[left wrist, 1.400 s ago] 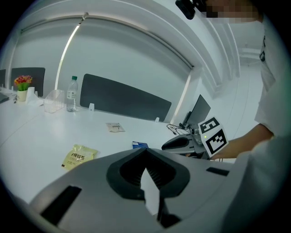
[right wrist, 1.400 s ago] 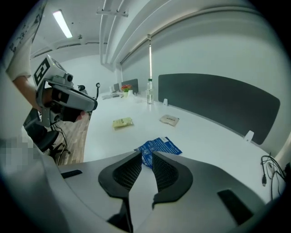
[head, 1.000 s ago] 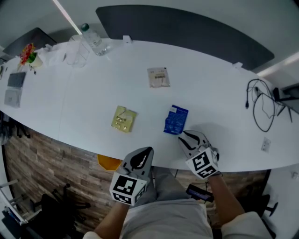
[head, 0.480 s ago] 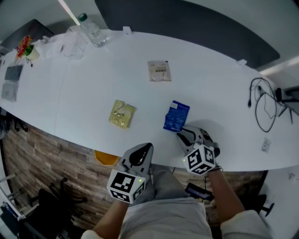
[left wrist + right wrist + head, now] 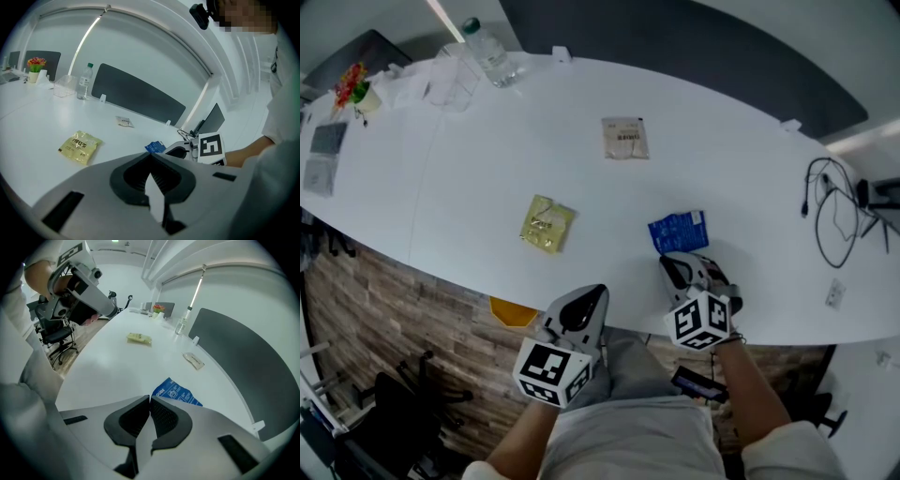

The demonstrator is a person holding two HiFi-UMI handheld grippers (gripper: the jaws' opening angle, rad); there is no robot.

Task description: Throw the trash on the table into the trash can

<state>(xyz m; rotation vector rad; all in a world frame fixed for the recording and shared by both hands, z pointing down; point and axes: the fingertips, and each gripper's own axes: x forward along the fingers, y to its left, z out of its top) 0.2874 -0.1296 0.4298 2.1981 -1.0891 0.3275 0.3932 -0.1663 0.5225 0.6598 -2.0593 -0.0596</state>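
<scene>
Three pieces of trash lie on the white table (image 5: 459,169): a yellow packet (image 5: 547,223), a beige sachet (image 5: 625,138) farther back, and a blue packet (image 5: 678,232) near the front edge. My right gripper (image 5: 670,262) is shut, its tips pinching the near corner of the blue packet (image 5: 178,392). The left gripper (image 5: 592,298) hangs over the table's front edge, shut and holding nothing. From the left gripper view the yellow packet (image 5: 79,147) is ahead to the left and the blue packet (image 5: 154,146) sits beside the right gripper.
A water bottle (image 5: 483,56), a clear box and a small flower pot (image 5: 353,94) stand at the far left. Black cables (image 5: 830,220) lie at the right end. An orange object (image 5: 511,309) shows below the table's front edge, by a chair.
The blue packet has turned and shifted to the right, and the right gripper's jaws have come together at its near corner. The left gripper has stayed put.
</scene>
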